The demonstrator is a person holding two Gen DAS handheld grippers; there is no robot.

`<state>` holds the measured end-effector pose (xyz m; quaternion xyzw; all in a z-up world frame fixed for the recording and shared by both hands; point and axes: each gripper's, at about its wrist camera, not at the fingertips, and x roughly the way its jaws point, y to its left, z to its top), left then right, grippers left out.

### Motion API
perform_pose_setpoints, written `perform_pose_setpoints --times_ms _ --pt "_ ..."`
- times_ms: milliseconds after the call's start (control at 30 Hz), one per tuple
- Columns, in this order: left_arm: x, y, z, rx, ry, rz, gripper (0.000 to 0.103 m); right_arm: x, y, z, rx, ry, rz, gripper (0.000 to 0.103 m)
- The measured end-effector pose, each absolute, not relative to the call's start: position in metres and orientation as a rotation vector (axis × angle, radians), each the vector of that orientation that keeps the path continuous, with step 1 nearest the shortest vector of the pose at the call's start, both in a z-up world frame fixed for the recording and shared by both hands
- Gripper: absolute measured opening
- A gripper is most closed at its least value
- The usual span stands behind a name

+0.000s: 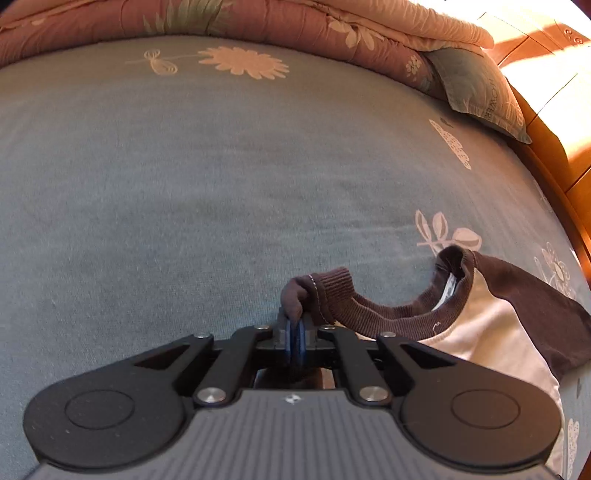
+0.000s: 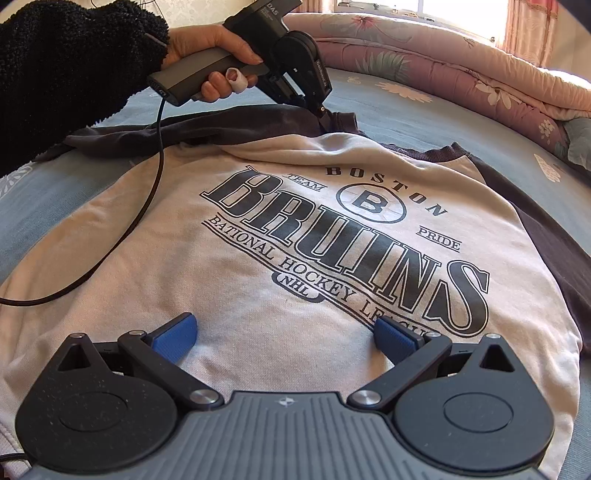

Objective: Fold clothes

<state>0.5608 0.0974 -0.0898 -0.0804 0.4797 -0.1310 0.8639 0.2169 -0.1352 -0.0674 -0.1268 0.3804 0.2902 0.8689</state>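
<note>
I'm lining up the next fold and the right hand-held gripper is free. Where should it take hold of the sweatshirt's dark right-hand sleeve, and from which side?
Probably at the dark sleeve edge lying flat beside the white sweatshirt body, coming from the outer right side, low over the blue bedsheet. The right hand-held gripper is open above the chest; the left hand-held gripper is shut on the cuff.

Bright daylight from window [image 2: 461,11] top right; wooden frame [image 1: 546,55] overexposed; heavy fisheye curvature; slight blur.
</note>
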Motion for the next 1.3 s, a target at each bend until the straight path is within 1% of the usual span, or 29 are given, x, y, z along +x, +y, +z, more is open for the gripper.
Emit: perform_pose_setpoints --times_ms 133,200,400,500,700,767,833,867,900,1000,1133,1167,1200,1233,1267,1300 --pt "0.573 0.093 -0.083 -0.12 0.961 -0.234 0.005 0.217 -0.135 -0.067 -0.267 0.8 0.608 0.103" --pt "0.577 0.102 -0.098 -0.137 0.99 -0.203 0.006 0.218 -0.135 -0.067 -0.267 0.802 0.608 0.103" --pt "0.583 0.111 -0.096 -0.19 0.966 -0.152 0.007 0.217 -0.135 -0.067 -0.268 0.804 0.605 0.103" --pt "0.585 0.116 -0.094 -0.215 0.953 -0.126 0.009 0.218 -0.135 -0.067 -0.267 0.805 0.606 0.103" --pt "0.561 0.13 -0.065 -0.16 0.951 -0.07 0.009 0.22 -0.135 -0.067 -0.258 0.818 0.602 0.103" --pt "0.546 0.125 -0.047 -0.127 0.95 -0.096 0.015 0.22 -0.134 -0.067 -0.257 0.82 0.601 0.103" --pt "0.529 0.119 -0.03 -0.105 0.949 -0.147 0.026 0.22 -0.134 -0.067 -0.259 0.819 0.599 0.103" --pt "0.52 0.113 -0.026 -0.119 0.965 -0.196 0.036 0.22 -0.133 -0.067 -0.259 0.82 0.597 0.103" --pt "0.512 0.108 -0.027 -0.144 0.982 -0.244 0.042 0.22 -0.133 -0.067 -0.259 0.821 0.595 0.103" --pt "0.496 0.095 -0.042 -0.195 1.052 -0.306 0.044 0.22 -0.132 -0.067 -0.259 0.824 0.587 0.103" --pt "0.485 0.095 -0.083 -0.234 1.175 -0.214 0.044 0.22 -0.131 -0.066 -0.259 0.834 0.578 0.103" --pt "0.482 0.099 -0.094 -0.238 1.196 -0.171 0.042 0.22 -0.132 -0.065 -0.259 0.838 0.578 0.103" --pt "0.478 0.105 -0.098 -0.233 1.176 -0.155 0.025 0.22 -0.132 -0.065 -0.259 0.843 0.577 0.103" --pt "0.476 0.108 -0.095 -0.213 1.168 -0.104 0.018 0.22 -0.132 -0.065 -0.26 0.847 0.576 0.103" --pt "0.475 0.111 -0.092 -0.193 1.16 -0.054 0.007 0.219 -0.133 -0.064 -0.26 0.851 0.575 0.103" --pt "0.474 0.114 -0.089 -0.173 1.15 -0.004 0.006 0.219 -0.133 -0.064 -0.26 0.855 0.575 0.103"
